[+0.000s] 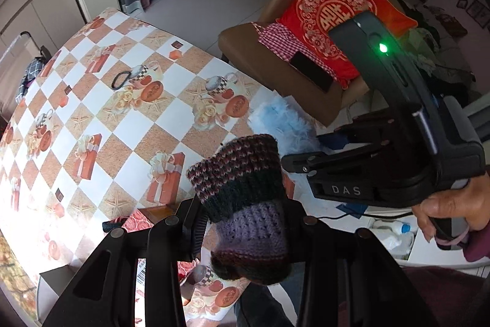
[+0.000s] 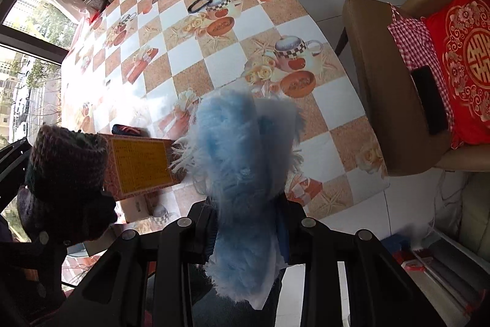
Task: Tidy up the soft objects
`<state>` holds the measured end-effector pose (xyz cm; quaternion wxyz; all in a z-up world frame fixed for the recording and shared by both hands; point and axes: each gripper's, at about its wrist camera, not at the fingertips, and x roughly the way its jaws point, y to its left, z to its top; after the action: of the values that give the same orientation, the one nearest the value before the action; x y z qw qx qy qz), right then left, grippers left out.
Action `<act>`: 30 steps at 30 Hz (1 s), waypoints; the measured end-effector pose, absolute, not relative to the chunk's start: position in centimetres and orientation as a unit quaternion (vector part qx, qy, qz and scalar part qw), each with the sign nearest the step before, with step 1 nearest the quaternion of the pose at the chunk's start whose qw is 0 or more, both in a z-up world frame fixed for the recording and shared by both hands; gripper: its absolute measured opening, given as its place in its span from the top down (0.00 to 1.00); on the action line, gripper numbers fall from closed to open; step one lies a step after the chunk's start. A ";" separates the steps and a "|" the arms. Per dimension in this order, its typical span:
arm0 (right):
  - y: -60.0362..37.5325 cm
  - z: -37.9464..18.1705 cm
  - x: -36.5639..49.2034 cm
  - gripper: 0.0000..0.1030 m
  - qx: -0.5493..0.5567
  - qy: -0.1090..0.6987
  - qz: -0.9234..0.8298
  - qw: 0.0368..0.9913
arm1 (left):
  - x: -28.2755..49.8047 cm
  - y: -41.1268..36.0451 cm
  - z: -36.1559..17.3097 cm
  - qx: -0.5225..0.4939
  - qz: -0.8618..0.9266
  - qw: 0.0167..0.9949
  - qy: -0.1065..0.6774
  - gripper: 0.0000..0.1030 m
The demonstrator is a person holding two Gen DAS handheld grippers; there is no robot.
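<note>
left tongs [image 1: 245, 222]: clamped on one knitted sock [image 1: 242, 189], above desk [image 1: 128, 124] | right tongs [image 2: 248, 232]: clamped on one blue fluffy sock [image 2: 242, 161] | one box [image 2: 137, 164], one hair tie [image 1: 120, 80] on desk

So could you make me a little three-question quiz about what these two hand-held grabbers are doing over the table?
1. True or false: the left gripper is empty.
2. What is clamped in the right gripper? A) a red cushion B) a fluffy blue item C) a phone
3. What small black thing lies on the checked tablecloth beside a printed teapot?

Key:
1. False: it holds a knitted purple and dark piece.
2. B, the fluffy blue item.
3. A black loop, like a hair tie.
</note>
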<state>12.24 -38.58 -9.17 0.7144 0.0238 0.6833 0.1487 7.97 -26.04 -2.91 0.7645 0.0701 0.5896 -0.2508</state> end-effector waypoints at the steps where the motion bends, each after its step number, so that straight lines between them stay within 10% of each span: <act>1: -38.5 -9.3 11.8 0.68 0.024 0.685 0.149 0.712 | 7.3 -26.0 -3.1 0.075 -0.256 0.761 0.591 0.59; 30: -24.3 -8.4 -0.1 0.68 -0.159 0.669 0.380 0.618 | -3.8 -13.5 -4.1 0.015 -0.188 0.774 0.604 0.59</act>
<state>-0.13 -24.29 -8.42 0.6182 -0.1594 0.6691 0.3804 -3.76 -13.50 -4.11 0.7745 0.0152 0.6038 -0.1879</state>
